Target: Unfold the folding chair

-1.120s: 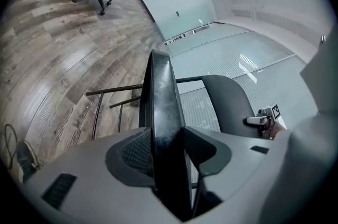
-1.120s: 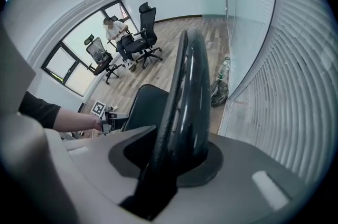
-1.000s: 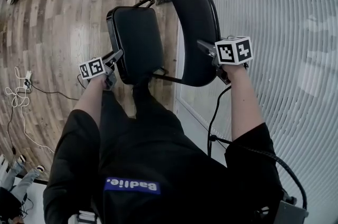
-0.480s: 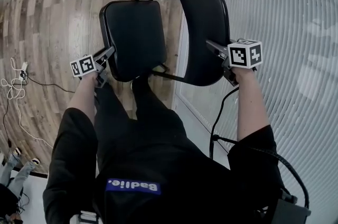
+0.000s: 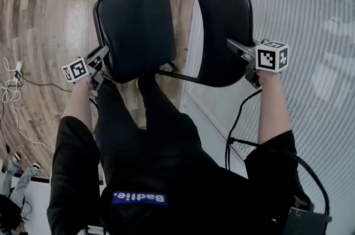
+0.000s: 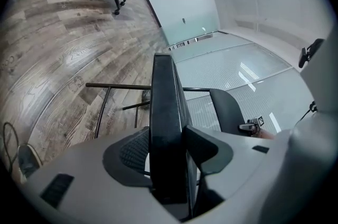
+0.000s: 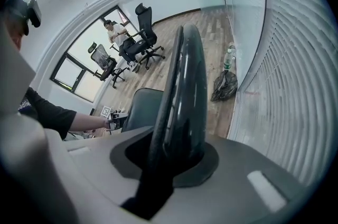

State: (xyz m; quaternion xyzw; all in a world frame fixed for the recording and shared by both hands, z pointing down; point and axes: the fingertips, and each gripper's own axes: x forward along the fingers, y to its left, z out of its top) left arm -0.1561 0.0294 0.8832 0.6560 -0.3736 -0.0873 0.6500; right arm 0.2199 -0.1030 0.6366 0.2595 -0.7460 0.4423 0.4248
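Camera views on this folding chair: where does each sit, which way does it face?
Head view: on the head, aimed steeply down at seat and backrest; arms, torso, legs show.
Left gripper view: on the left gripper, along jaws gripping the seat edge, just opened wider, toward the floor; right forearm shows.
Right gripper view: on the right gripper, along jaws just closed further on the backrest edge, toward the blinds; left forearm shows.
Shared: each gripper view shows the other gripper.

The chair is black, its backrest glossy. The floor is grey-brown wood grain in planks. The wall is white and finely ribbed. The cubes are white with black squares.
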